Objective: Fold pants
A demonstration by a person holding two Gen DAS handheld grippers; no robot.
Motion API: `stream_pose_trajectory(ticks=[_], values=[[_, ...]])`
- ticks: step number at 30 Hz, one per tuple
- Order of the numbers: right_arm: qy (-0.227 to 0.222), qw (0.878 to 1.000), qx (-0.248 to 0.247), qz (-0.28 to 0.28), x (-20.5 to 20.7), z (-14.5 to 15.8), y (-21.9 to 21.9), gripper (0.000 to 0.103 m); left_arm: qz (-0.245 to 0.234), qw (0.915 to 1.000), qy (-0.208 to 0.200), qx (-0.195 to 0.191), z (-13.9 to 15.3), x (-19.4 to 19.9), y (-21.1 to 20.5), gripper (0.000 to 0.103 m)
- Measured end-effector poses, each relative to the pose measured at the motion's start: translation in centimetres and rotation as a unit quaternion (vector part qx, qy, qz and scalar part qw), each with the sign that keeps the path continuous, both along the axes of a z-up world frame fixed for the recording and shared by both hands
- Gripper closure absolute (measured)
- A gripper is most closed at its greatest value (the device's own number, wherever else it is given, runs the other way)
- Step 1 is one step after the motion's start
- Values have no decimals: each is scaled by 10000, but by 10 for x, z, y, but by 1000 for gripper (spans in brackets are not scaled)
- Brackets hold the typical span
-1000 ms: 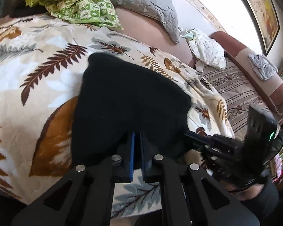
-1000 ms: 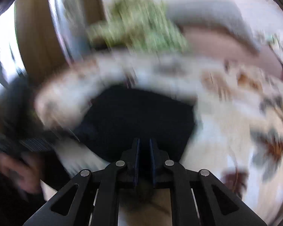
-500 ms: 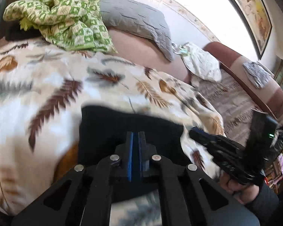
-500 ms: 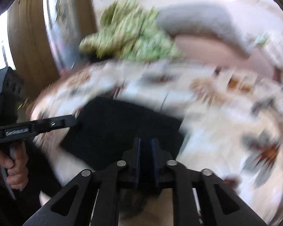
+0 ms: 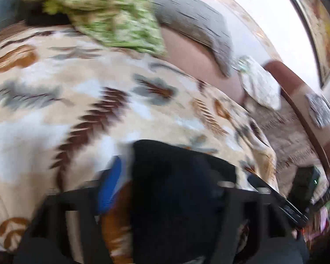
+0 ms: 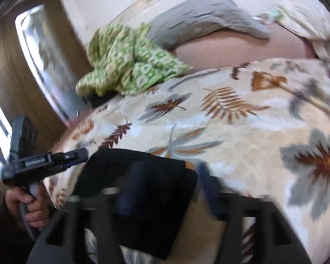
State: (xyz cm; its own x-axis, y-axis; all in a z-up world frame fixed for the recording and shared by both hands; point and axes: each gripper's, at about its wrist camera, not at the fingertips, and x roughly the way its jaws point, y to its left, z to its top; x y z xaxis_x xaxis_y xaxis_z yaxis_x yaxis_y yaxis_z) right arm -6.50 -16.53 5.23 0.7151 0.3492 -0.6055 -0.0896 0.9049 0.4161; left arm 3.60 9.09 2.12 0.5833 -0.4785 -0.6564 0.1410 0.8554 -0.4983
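The black pants [image 5: 178,176] lie folded into a compact dark block near the front edge of the leaf-print blanket [image 5: 77,92]; they also show in the right wrist view [image 6: 143,189]. My left gripper [image 5: 158,187] hovers over the pants with its blue-padded fingers [image 5: 111,187] spread wide, open and empty. My right gripper [image 6: 167,189] is also open over the pants, its fingers [image 6: 205,189] apart. Both views are motion-blurred. Each gripper shows in the other's view: the right one at the far right [image 5: 281,204], the left one at the far left [image 6: 44,160].
A crumpled green patterned cloth [image 6: 129,63] and a grey pillow [image 6: 204,15] lie at the back of the bed. A white cloth [image 5: 261,88] rests by a brown sofa arm [image 5: 301,101]. A wooden door frame [image 6: 13,83] stands at left.
Both grippers were shut a second ago and have opened wide. Both have pulled back toward the front edge, so the pants sit lower in each view.
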Motion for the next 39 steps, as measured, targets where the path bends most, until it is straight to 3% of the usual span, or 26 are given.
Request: stream_pose_trajectory(ticks=[3, 5, 8, 10, 11, 12, 13, 15, 17, 19, 24, 27, 29, 30, 31, 32, 33, 34, 35, 37, 39], values=[[521, 9979, 392, 26, 2, -21, -6, 37, 39, 9958, 749, -528, -30, 10, 9, 33], [1025, 9918, 752, 91, 10, -46, -7, 37, -130, 9901, 994, -986, -45, 13, 7, 33], [892, 9897, 1123, 26, 11, -52, -10, 37, -115, 9884, 990, -1142, -49, 15, 4, 33], [864, 9874, 1313, 180, 13, -55, -6, 46, -60, 9875, 1013, -1207, -51, 14, 3, 33], [834, 9870, 1362, 191, 13, -57, -4, 46, -42, 9868, 1040, -1238, -51, 13, 2, 42], [775, 9873, 1376, 170, 11, -57, -3, 50, -56, 9845, 1109, -1360, -51, 13, 1, 57], [776, 9865, 1434, 152, 10, -57, -5, 61, 7, 9822, 1205, -1438, -53, 12, 3, 60], [711, 9819, 1756, 69, 7, -52, -13, 71, 94, 9860, 1190, -1167, -44, 10, -4, 70], [561, 9850, 1627, 79, 5, -39, -15, 77, 66, 9918, 1169, -518, -23, 14, -21, 73], [416, 9894, 1392, 55, 7, -24, -18, 79, 0, 9936, 1115, -202, -4, 21, -37, 73], [254, 9861, 1628, -216, 33, -4, -63, 79, -294, 9968, 739, -1, 36, 67, -86, 73], [283, 9863, 1604, -275, 58, 3, -91, 79, -324, 9970, 706, -13, 30, 94, -104, 73], [416, 9859, 1583, -350, 73, -4, -104, 78, -298, 9963, 805, -47, 9, 110, -111, 70], [554, 9858, 1527, -424, 81, -16, -109, 75, -317, 9960, 837, 53, -3, 114, -114, 67], [801, 9849, 1437, -547, 86, -30, -112, 72, -377, 9942, 921, 403, -25, 119, -121, 65], [1302, 9796, 1303, -798, 91, -51, -116, 72, -374, 9939, 893, 531, -34, 119, -124, 54], [1477, 9729, 1552, -870, 92, -65, -121, 66, -317, 9961, 661, 483, -36, 116, -122, 50], [1366, 9677, 1869, -995, 88, -67, -127, 67, -376, 9973, 447, 437, -33, 112, -118, 50], [1317, 9672, 1875, -1094, 85, -63, -131, 66, -385, 9973, 453, 428, -30, 111, -117, 50], [1042, 9787, 1167, -1332, 77, -42, -129, 65, -333, 9986, 313, 255, -17, 110, -110, 52], [408, 9895, 122, -1381, 59, -10, -114, 65, -201, 9993, -246, 206, 6, 106, -101, 54]])
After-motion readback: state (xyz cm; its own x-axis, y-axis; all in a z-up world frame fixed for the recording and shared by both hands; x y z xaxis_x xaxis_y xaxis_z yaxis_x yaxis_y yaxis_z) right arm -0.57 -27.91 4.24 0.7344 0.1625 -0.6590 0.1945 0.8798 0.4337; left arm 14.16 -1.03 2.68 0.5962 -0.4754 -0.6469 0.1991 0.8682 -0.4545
